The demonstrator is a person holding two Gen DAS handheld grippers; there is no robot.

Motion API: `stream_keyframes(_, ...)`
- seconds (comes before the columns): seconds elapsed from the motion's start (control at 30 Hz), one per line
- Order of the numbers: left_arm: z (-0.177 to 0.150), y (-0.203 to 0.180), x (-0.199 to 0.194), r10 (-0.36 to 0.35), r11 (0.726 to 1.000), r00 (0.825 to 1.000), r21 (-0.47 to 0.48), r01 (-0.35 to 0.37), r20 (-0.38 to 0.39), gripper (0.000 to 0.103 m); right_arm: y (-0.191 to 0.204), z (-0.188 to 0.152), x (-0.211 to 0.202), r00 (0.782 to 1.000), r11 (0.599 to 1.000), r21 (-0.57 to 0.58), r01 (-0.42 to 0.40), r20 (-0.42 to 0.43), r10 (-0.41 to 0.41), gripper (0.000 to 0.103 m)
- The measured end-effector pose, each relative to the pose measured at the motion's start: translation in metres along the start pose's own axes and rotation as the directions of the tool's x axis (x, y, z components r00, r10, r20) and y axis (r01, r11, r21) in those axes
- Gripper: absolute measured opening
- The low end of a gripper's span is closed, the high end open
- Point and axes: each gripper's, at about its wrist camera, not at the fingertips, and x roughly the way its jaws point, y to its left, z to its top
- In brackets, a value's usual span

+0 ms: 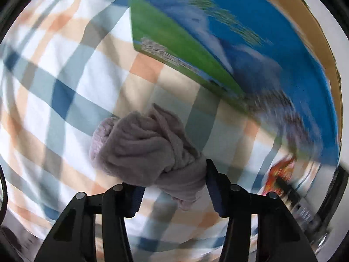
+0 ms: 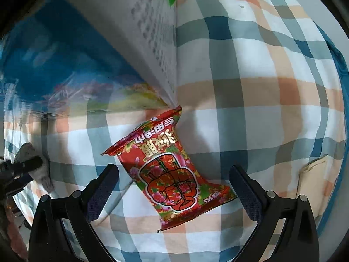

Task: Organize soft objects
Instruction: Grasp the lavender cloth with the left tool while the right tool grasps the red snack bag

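My left gripper (image 1: 174,185) pinches a bunched lilac-grey cloth (image 1: 150,146), lifted over the checked bedsheet (image 1: 65,83); view is motion-blurred. Big blue-and-green box (image 1: 218,43) sits just beyond it. My right gripper (image 2: 174,187) is spread wide, fingers either side of a red snack packet (image 2: 172,174) lying flat on the sheet, not touching it. The packet's far end is at the box corner (image 2: 157,50). The cloth also shows at far left in the right view (image 2: 28,155).
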Motion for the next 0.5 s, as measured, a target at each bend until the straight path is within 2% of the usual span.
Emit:
stream_keyframes(0.1, -0.012, -0.002, -0.006, 0.052, 0.995, 0.999, 0.084, -0.051, -0.008, 0.048, 0.001, -0.003, 0.002, 1.000, 1.000, -0.012, 0.018, 0.006, -0.017, 0.103)
stream_keyframes(0.17, -0.018, 0.000, -0.008, 0.076, 0.991, 0.997, 0.107, -0.075, -0.013, 0.048, 0.005, -0.005, 0.003, 1.000, 0.999, -0.026, 0.028, 0.008, -0.028, 0.103)
stream_keyframes(0.33, -0.030, 0.000, -0.007, 0.077, 0.989, 0.997, 0.126, -0.073, -0.026, 0.048, 0.010, -0.005, 0.006, 0.999, 0.999, -0.030, 0.045, 0.013, -0.045, 0.103)
stream_keyframes(0.47, -0.037, -0.015, -0.004, 0.068, 0.987, 0.997, 0.146, -0.063, -0.034, 0.048, 0.009, -0.008, 0.010, 0.999, 0.999, -0.018, 0.045, -0.012, -0.046, 0.102)
stream_keyframes(0.5, -0.037, -0.017, -0.003, 0.071, 0.986, 0.997, 0.153, -0.065, -0.034, 0.048, 0.008, -0.010, 0.011, 0.999, 0.999, -0.016, 0.051, -0.009, -0.051, 0.097)
